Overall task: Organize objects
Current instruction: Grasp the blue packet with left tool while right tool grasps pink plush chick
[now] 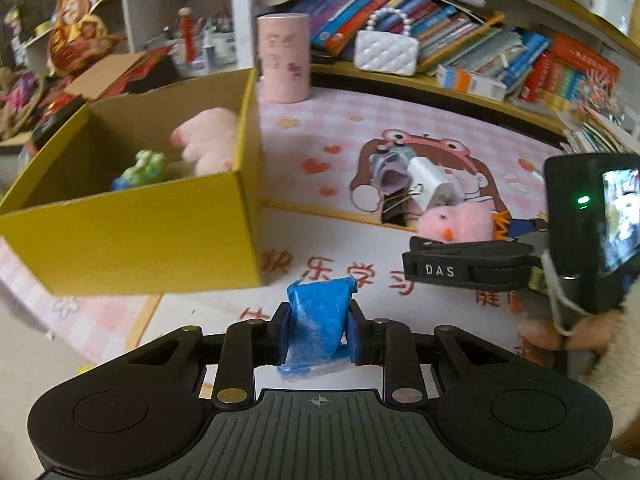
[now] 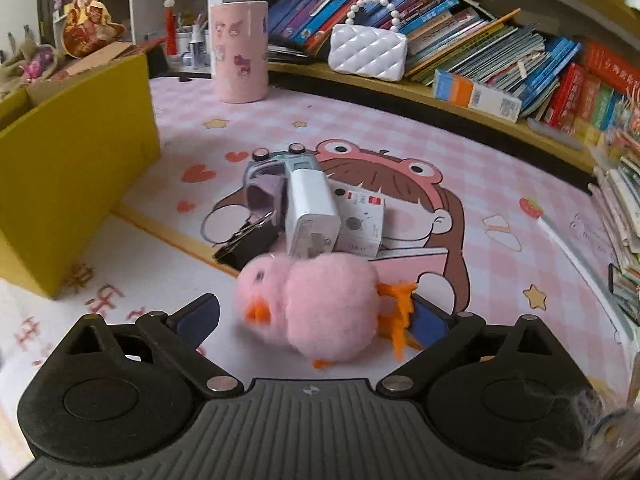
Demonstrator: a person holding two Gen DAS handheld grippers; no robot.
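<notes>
My left gripper (image 1: pixel 318 330) is shut on a blue plastic packet (image 1: pixel 316 320), held just right of the yellow cardboard box (image 1: pixel 132 236). The box holds a pink plush (image 1: pixel 208 140) and a green-blue toy (image 1: pixel 140 170). My right gripper (image 2: pixel 316 320) is open around a pink fluffy chick (image 2: pixel 316 304) with orange beak and feet; its jaws stand wide on either side of the chick. The chick also shows in the left wrist view (image 1: pixel 456 226). Behind it lie a white charger (image 2: pixel 310 212), a small white box (image 2: pixel 362 220), a black binder clip (image 2: pixel 246 244) and a grey-purple item (image 2: pixel 264 186).
A pink patterned desk mat (image 2: pixel 460 152) covers the table. A pink cylinder cup (image 2: pixel 240 52) and a white quilted purse (image 2: pixel 366 52) stand at the back. Rows of books (image 2: pixel 500 56) fill the shelf behind. The yellow box (image 2: pixel 60 184) stands at left.
</notes>
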